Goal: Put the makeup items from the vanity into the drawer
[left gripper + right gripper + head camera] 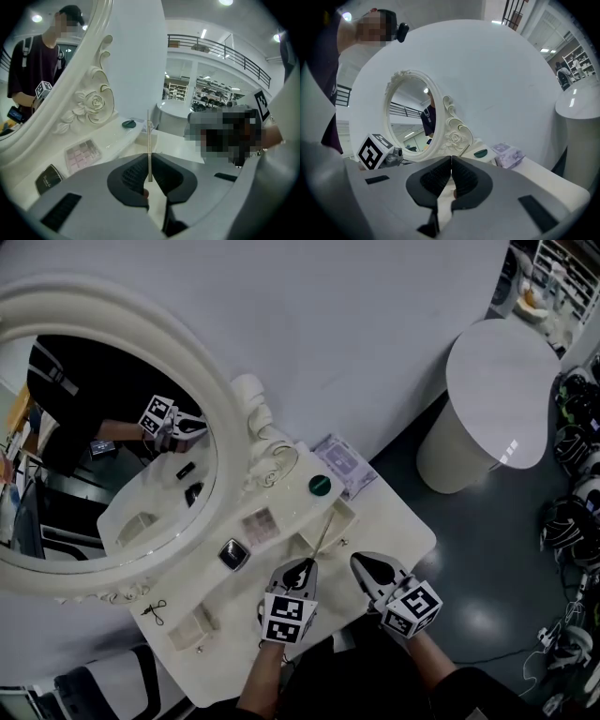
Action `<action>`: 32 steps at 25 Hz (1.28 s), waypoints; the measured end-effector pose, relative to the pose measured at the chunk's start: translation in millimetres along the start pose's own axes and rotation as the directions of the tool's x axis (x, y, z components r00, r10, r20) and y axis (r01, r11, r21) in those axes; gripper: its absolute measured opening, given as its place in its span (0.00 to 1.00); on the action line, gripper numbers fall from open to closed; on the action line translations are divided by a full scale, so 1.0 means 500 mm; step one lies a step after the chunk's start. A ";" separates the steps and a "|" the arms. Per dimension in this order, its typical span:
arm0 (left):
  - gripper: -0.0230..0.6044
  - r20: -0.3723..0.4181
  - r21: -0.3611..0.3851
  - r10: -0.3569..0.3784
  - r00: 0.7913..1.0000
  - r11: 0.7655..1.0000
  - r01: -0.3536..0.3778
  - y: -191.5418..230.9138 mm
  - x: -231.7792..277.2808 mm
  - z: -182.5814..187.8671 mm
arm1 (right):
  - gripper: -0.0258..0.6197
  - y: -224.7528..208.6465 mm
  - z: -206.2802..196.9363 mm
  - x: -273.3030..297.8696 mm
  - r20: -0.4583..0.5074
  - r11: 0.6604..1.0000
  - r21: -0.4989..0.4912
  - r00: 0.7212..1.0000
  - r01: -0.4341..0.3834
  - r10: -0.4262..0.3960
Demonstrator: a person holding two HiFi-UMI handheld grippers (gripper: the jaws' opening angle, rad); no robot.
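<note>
Gripping the thin pencil (pixel 149 138) firmly, the fingers (pixel 129 177) of the left gripper (pixel 149 164) should lower it slowly, without tilting; the right gripper (pixel 451 163) is closed, empty.

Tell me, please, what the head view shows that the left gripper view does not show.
Only the head view: a small black looped item on the vanity under the mirror's rim, and the dark floor beside it. Only the left gripper view: the left gripper with jaws pressed on the thin stick, and a railed gallery behind. Both: the stick, green round lid, pink palette, black compact, mirror frame.
</note>
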State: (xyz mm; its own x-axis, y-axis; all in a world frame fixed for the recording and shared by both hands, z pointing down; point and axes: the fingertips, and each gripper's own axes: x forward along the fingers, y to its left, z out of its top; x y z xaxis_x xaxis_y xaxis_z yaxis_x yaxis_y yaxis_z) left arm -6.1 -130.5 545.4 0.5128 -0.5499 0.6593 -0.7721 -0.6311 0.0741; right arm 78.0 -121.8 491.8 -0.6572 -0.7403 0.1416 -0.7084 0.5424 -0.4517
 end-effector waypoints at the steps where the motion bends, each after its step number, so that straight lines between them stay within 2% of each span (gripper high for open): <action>1: 0.09 -0.013 0.003 0.001 1.000 1.000 -0.001 0.001 0.006 -0.001 | 0.08 -0.006 0.000 0.000 -0.001 1.000 0.004 1.000 0.000 0.000; 8: 0.09 -0.123 0.012 0.009 0.992 1.000 -0.007 0.010 0.047 -0.018 | 0.08 -0.042 -0.008 0.005 -0.002 1.000 0.031 1.000 -0.005 0.005; 13: 0.09 -0.238 0.023 0.012 0.971 1.000 -0.007 0.015 0.089 -0.035 | 0.08 -0.071 -0.020 0.003 -0.006 0.998 0.060 1.000 -0.002 0.002; 19: 0.09 -0.322 -0.006 0.032 0.946 0.999 -0.036 0.019 0.117 -0.050 | 0.08 -0.102 -0.022 -0.003 -0.007 0.997 0.082 1.000 0.004 -0.004; 23: 0.10 -0.304 0.012 0.065 0.951 0.998 -0.064 0.026 0.125 -0.031 | 0.08 -0.113 -0.016 -0.004 -0.001 0.996 0.088 1.000 0.004 -0.004; 27: 0.14 -0.284 0.017 0.048 0.958 0.999 -0.045 0.018 0.133 -0.020 | 0.08 -0.121 -0.013 -0.006 0.002 0.996 0.092 1.000 0.007 -0.008; 32: 0.14 -0.273 0.019 0.057 0.960 0.998 -0.054 0.020 0.132 -0.016 | 0.08 -0.123 -0.013 -0.005 0.000 0.995 0.097 1.000 0.011 -0.011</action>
State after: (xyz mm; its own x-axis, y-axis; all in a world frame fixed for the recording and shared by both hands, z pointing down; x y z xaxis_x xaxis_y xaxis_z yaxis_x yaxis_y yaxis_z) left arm 16.9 -168.5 595.6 0.3460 -0.4147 0.8416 -0.7915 -0.6107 0.0246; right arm 121.7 -150.8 524.8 -0.6491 -0.7464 0.1467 -0.6875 0.4931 -0.5332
